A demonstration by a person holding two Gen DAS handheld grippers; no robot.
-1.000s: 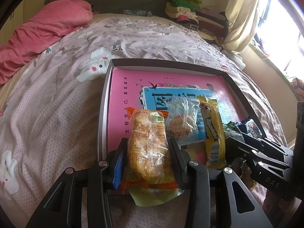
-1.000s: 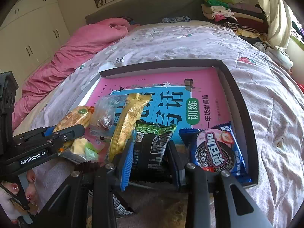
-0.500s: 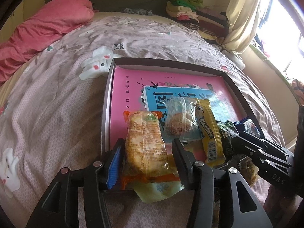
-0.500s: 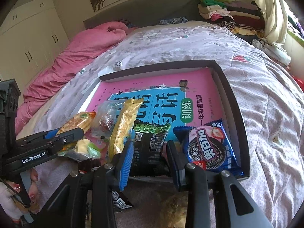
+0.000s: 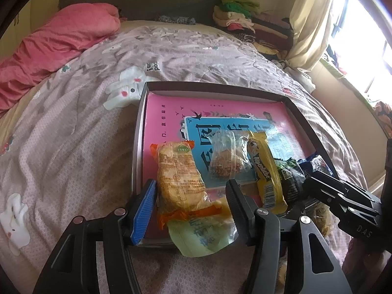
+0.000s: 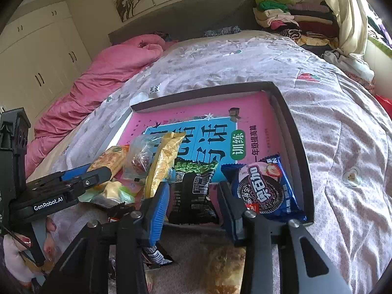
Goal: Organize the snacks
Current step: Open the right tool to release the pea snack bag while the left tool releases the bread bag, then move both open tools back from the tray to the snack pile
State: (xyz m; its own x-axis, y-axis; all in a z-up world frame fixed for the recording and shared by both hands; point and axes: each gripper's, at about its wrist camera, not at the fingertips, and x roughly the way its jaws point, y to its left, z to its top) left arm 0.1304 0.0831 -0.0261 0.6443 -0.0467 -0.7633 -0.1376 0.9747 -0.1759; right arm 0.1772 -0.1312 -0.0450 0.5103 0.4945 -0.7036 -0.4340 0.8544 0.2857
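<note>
The left hand-held gripper stood apart around the orange bread packet in the tray; the right hand-held gripper likewise around the black packet. Both seemed released; withdrawing for loose snacks seemed next.

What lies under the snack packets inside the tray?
A pink book with a blue title panel lies flat in the tray, under the packets. Its near edge is hidden by the orange packet, yellow bar, black packet and blue cookie pack.
</note>
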